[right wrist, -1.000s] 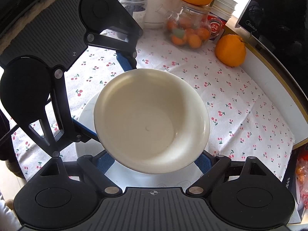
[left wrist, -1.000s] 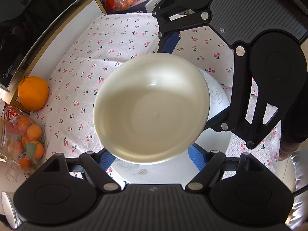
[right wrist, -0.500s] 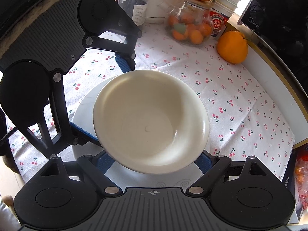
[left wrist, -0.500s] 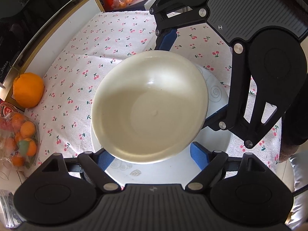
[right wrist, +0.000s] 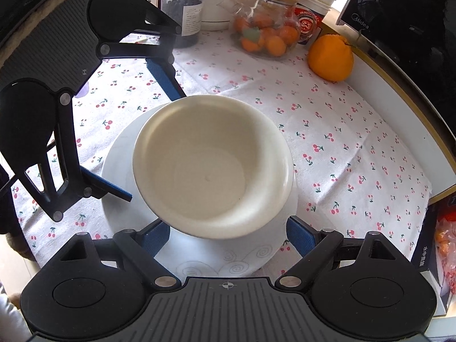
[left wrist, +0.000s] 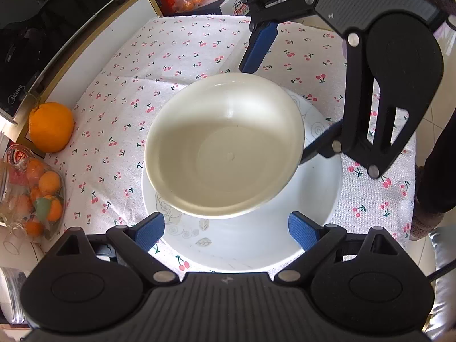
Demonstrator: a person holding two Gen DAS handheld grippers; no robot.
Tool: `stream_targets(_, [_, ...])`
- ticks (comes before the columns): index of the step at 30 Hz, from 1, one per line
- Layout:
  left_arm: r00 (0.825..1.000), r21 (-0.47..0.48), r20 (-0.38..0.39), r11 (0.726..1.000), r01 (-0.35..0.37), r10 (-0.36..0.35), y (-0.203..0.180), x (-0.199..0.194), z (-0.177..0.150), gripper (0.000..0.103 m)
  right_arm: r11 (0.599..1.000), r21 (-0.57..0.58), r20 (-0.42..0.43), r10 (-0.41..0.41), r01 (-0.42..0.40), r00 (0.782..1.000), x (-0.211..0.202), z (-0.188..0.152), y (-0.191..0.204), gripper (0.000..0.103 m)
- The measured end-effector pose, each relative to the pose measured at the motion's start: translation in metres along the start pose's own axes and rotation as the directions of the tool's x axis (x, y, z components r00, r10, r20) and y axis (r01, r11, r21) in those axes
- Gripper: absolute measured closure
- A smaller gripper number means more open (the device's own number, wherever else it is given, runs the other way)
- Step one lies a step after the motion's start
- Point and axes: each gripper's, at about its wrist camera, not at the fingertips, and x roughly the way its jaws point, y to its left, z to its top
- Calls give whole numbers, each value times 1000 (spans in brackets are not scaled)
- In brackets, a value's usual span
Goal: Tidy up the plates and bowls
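Two grippers, one in each of my hands, point steeply down at a cream bowl [left wrist: 225, 148] that sits on a white plate [left wrist: 319, 205] with a faint grey swirl pattern. The plate rests on a cherry-print tablecloth [left wrist: 182, 51] over the counter, and the bowl fills the middle of both views.

My left gripper [left wrist: 226, 230] is spread wide; its jaws have just been opening, and the blue pads stand clear at the lower edge of the bowl, touching nothing. My right gripper [right wrist: 226, 235] is also spread, its blue pads on either side of the bowl's near rim; I cannot see them pressing on it.

I judge the step in hand to be the release: the bowl looks set down on the plate, though it sits off centre, toward the plate's edge.

The next move calls for lifting both grippers straight away without clipping the rim.

A large orange [left wrist: 51, 126] and a glass jar of small oranges [left wrist: 31, 196] sit at the left of the left view, well apart from the stack.
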Motion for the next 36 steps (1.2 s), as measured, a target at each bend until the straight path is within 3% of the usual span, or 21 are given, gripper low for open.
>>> stream_targets(7, [999, -31, 27, 999, -21, 22, -1, -21, -4, 9, 996, 93, 29, -5, 2, 1000, -24, -8, -14, 13])
stream_targets(12, [996, -140, 83, 990, -28, 40, -3, -40, -9, 7, 989, 143, 74, -51, 40, 996, -47, -17, -15, 13])
stream_targets(21, [988, -317, 118, 947, -53, 95, -26, -53, -18, 7, 972, 230, 161, -91, 52, 983, -76, -30, 1, 12])
stream_targets(28, [978, -500, 93, 859, -114, 184, -38, -57, -27, 7, 943, 331, 220, -103, 26, 970, -84, -45, 11, 8])
stream_targets(36, [959, -647, 59, 742, -175, 277, -49, -58, -31, 5, 875, 480, 188, -171, 61, 967, -78, -58, 9, 8])
